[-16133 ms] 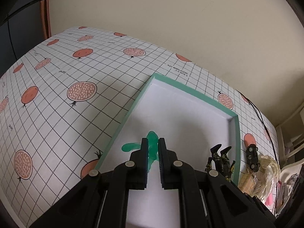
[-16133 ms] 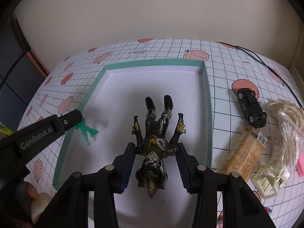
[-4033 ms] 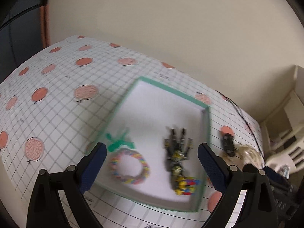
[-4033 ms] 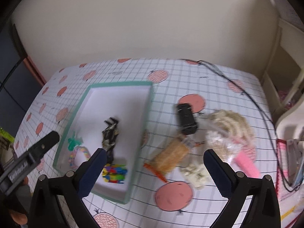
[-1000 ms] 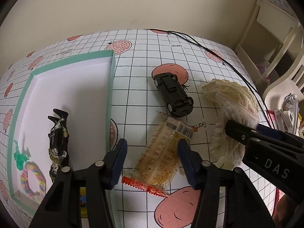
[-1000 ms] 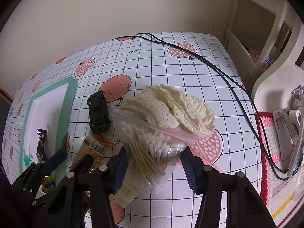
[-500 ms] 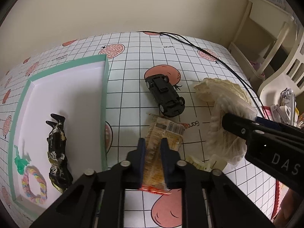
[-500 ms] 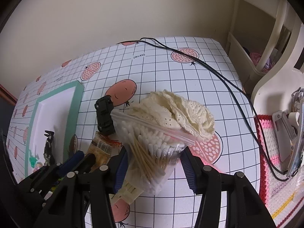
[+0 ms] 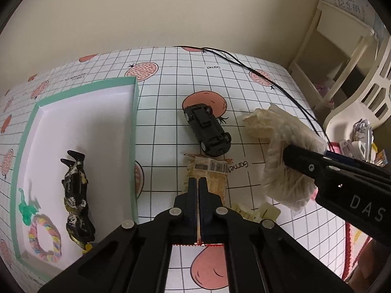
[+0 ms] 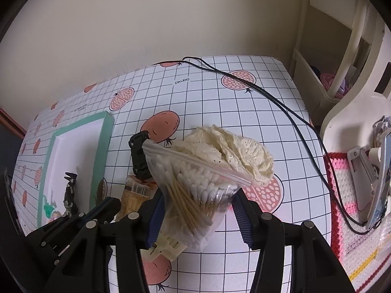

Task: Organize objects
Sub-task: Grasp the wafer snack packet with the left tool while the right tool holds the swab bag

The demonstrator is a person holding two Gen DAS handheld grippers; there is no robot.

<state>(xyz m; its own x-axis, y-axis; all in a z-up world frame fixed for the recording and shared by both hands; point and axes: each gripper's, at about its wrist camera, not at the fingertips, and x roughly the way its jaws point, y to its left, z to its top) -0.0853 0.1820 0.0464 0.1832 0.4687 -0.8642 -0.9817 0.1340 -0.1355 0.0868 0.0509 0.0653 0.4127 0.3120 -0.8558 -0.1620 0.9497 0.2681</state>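
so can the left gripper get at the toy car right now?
Probably not as things stand. The left gripper is shut on the snack packet, so its jaws are occupied. The toy car itself lies upside down on the table just beyond, uncovered; freeing the jaws first should open the way.

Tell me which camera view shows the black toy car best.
The left wrist view. There the black toy car lies upside down on the tablecloth, unobstructed, with its wheels and underside showing. In the right wrist view the car is mostly hidden behind the bag of cotton swabs; only one end shows.
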